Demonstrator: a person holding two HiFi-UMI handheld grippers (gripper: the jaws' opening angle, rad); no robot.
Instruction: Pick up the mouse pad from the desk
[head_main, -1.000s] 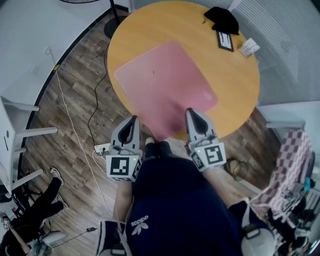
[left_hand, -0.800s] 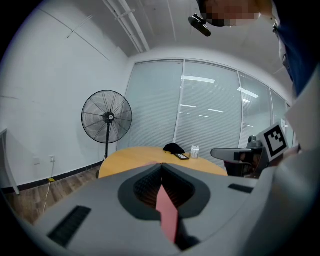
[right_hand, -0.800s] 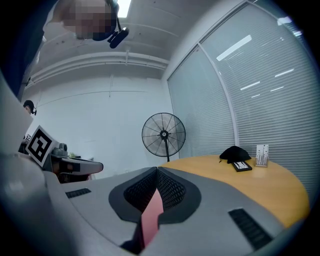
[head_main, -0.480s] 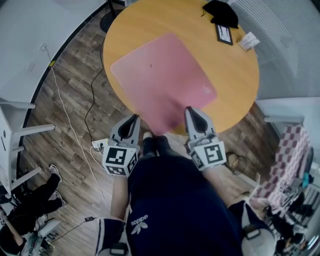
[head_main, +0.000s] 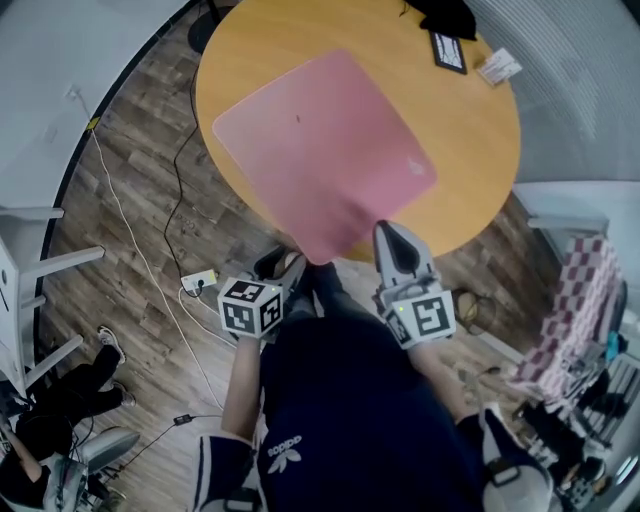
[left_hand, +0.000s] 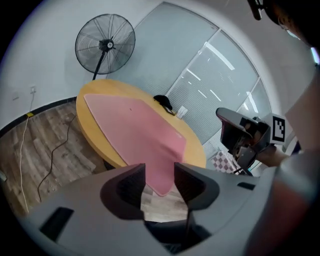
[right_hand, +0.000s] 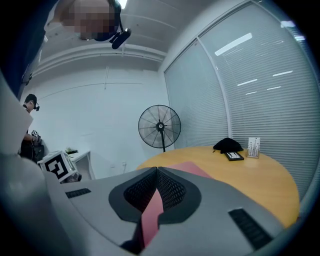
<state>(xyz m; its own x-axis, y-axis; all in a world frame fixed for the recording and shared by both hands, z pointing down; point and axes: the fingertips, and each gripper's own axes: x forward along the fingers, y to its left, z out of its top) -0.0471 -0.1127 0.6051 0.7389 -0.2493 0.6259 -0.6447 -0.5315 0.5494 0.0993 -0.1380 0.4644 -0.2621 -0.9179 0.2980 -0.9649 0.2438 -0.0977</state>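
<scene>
Grasp step is half done. Pink mouse pad (head_main: 320, 150) lies across the desk (head_main: 470, 170), its corner hanging over the rim at 6 o'clock. R gripper (head_main: 388, 232) pinches that edge at approx. 5 o'clock. L gripper (head_main: 280, 268) jaws have just been opening: spread, nothing pressed. Next, I think, L must close on the pad at 7 o'clock, then both lift.

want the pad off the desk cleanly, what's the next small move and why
Probably ease the left tongs forward onto the overhanging corner of the mouse pad and close. They have just opened, pinching nothing, while the right tongs clamp its near edge.
</scene>
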